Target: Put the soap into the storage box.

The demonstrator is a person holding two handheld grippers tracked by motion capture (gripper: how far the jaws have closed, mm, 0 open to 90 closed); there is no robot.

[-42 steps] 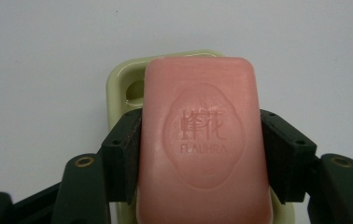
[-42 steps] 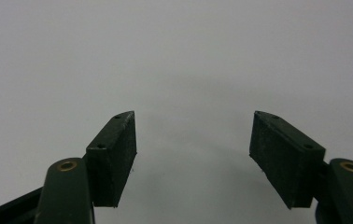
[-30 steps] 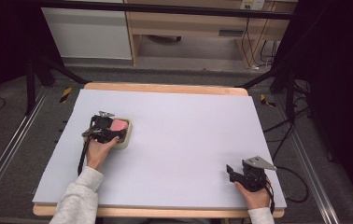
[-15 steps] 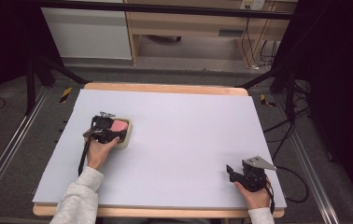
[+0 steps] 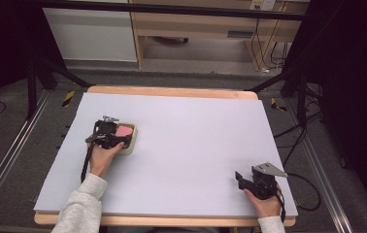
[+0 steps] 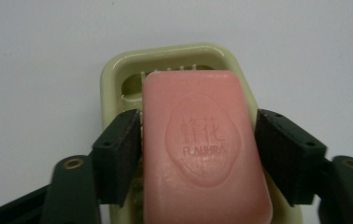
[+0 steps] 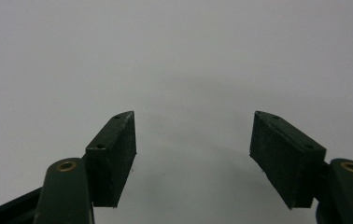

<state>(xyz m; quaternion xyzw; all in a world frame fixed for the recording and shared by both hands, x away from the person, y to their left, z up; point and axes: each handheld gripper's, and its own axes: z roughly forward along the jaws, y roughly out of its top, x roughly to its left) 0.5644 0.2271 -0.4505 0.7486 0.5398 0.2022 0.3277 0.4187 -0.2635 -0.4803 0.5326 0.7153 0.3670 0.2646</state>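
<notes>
A: On the left side of the table (image 5: 181,145) we are seeing the left gripper (image 6: 198,140) reaching over a pale green soap dish (image 6: 118,70). Are we seeing a grip?

B: We are looking at a pink soap bar (image 6: 205,144) lying in the dish, with the jaws standing on either side of it. The left jaw is touching its edge; the right one is just beside it, and we cannot tell whether it is pressing. So we are calling it closed around the bar, width-wise.

A: And its long axis?

B: It is running straight away from the gripper, along the dish's length. In the high view the dish (image 5: 129,141) is pointing toward the table's far right.

A: Materials?

B: We are seeing a smooth, rounded rectangular bar with an oval stamp and raised lettering; the dish is glossy plastic with ribs at its far end.

A: And at the right?

B: The right gripper (image 7: 193,140) is resting near the table's front right corner, jaws spread wide over bare matte surface, holding nothing.
</notes>
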